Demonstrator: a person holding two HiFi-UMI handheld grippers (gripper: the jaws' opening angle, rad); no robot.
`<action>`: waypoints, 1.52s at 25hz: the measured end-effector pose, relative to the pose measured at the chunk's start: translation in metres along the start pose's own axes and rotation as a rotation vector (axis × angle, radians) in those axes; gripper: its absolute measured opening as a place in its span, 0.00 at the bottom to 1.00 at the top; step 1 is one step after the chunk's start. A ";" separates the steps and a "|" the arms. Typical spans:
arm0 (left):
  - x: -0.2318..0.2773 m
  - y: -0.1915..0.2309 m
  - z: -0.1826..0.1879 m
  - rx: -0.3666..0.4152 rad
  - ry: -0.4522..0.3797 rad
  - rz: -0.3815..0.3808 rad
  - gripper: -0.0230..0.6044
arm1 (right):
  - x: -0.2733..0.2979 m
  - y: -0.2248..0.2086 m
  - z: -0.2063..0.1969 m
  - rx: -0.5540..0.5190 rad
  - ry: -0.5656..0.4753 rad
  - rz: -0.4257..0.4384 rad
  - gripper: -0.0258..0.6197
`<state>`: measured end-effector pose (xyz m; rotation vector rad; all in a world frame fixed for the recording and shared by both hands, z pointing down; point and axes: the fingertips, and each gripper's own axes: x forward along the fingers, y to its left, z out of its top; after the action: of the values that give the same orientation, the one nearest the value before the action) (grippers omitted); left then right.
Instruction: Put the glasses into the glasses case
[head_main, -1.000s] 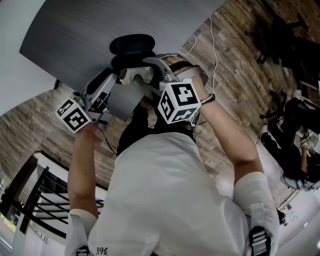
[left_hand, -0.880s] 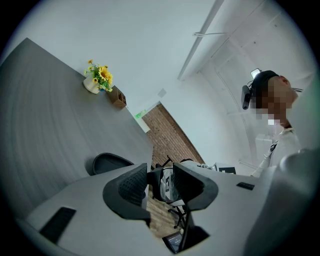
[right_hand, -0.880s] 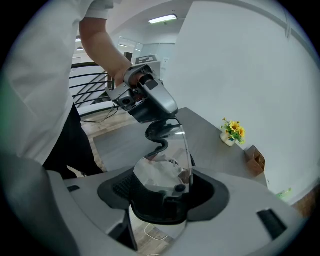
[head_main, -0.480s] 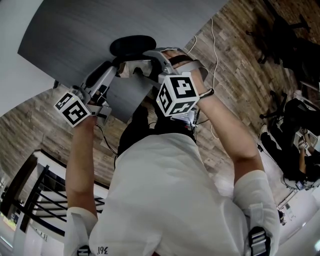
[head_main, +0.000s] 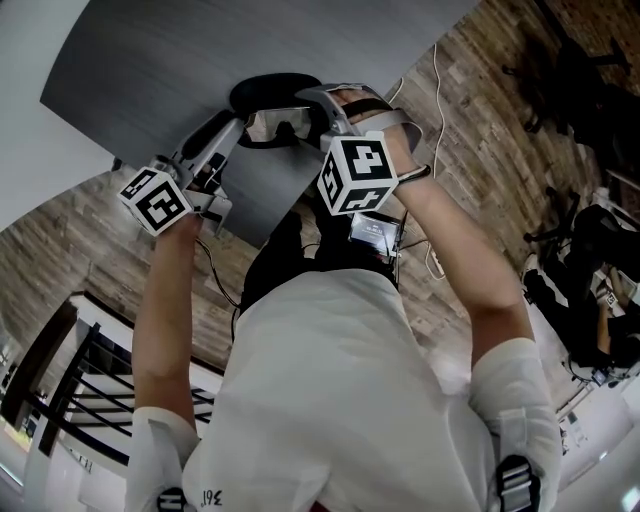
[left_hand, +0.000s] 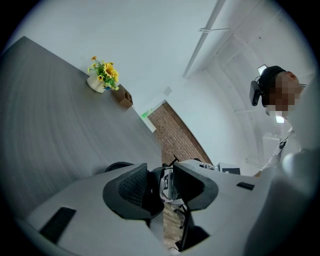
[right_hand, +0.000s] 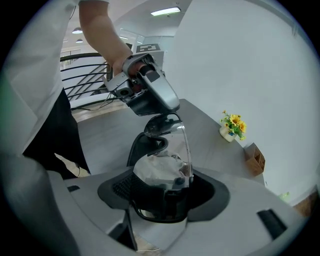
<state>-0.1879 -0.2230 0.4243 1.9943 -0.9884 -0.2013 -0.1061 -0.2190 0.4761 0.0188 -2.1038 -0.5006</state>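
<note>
Left gripper (left_hand: 165, 184): I hold it at the left, close to level, its marker cube toward me.
Left fingers (left_hand: 127, 185): drawn near each other, pinching the left end of the dark frame, which lies against the left pad; a thin slit stays open beside it.
Glasses: the clear-lensed, dark-framed glasses (head_main: 282, 125) hang lengthwise between my two grippers, one end in each, above the table and off its surface.
Glasses case: the black oval glasses case (head_main: 272, 90) lies on the table just beyond the glasses, free of both grippers.
Right gripper (right_hand: 165, 191): I hold it at the right, tipped steeply downward.
Right fingers (right_hand: 117, 187): clamped wide on the right end of the glasses; the frame fills the space between the pads and the lens stands up out of them.
Table: the grey wood-grain tabletop (head_main: 200, 50) lies under all of this.
Far edge: a white pot of yellow flowers (right_hand: 231, 127) stands just beside a small brown wooden box (right_hand: 255, 159), well apart from the case.
</note>
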 end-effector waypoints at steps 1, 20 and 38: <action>0.000 0.003 0.000 -0.005 0.002 0.005 0.30 | 0.003 -0.001 -0.001 -0.006 0.005 0.003 0.48; 0.021 0.043 -0.001 -0.018 0.036 0.054 0.30 | 0.041 -0.013 -0.020 -0.010 0.058 -0.009 0.48; 0.030 0.068 -0.016 0.077 0.105 0.096 0.30 | 0.045 -0.007 -0.016 0.158 0.004 0.097 0.48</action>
<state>-0.1987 -0.2547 0.4924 1.9994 -1.0351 -0.0054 -0.1193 -0.2396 0.5171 0.0084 -2.1247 -0.2754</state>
